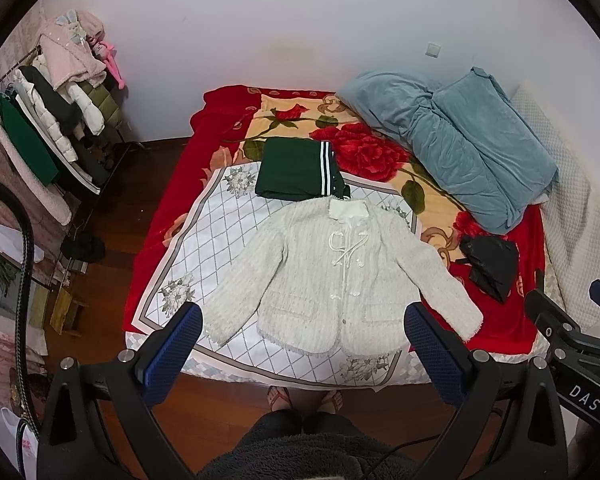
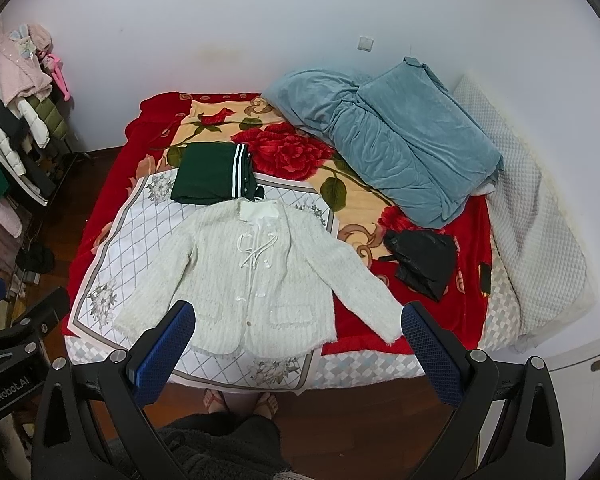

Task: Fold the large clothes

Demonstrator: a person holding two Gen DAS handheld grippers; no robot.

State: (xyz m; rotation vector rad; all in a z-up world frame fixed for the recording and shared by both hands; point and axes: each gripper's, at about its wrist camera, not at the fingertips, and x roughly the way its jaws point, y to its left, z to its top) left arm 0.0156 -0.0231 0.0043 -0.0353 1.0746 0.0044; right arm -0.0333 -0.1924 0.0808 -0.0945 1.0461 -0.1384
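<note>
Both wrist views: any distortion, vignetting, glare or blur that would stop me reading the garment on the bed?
Left wrist view: strong fisheye bowing, black vignette in the corners, even soft light, no glare; the white textured knit jacket is sharp, the open left claw frames it. Right wrist view: same curvature and dark corners; the jacket is crisp, the red floral blanket looks saturated, not blown out.

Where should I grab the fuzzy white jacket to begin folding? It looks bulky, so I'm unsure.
Take the fuzzy white jacket by its two sleeve cuffs. It lies flat, front up, sleeves splayed toward the near bed edge. Bring the left tongs onto the left cuff and the right tongs onto the right cuff, each from the near outer side, likely easiest since both cuffs lie free.
</note>
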